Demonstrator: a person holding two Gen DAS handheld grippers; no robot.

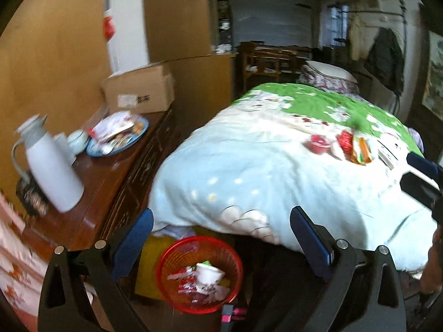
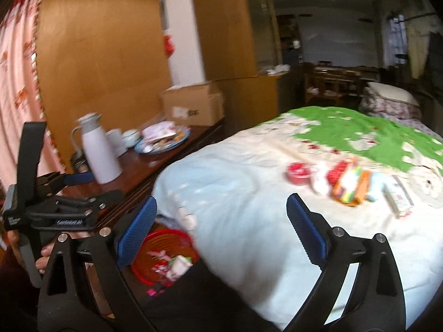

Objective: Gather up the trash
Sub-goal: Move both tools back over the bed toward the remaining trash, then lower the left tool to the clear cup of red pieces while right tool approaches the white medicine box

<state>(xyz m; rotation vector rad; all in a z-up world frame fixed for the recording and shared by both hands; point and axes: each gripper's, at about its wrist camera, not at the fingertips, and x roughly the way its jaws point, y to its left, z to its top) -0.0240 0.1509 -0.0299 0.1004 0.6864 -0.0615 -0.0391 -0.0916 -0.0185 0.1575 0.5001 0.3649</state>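
Both hand-held grippers (image 1: 221,238) (image 2: 221,229) gape empty (orange wrapper (image 2: 350,188) lies lengthwise up the bed (image 2: 235,182)).

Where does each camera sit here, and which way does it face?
Left wrist: on the left gripper, jaws open, facing bed and red basket; the right gripper shows at the right edge.
Right wrist: on the right gripper, open, facing the bed; left gripper and hand show.
Shared: bed, basket, white flask.

Your left gripper (image 1: 221,238) hangs wide and empty above the red basket (image 1: 199,274) of wrappers beside the quilted bed (image 1: 249,166).
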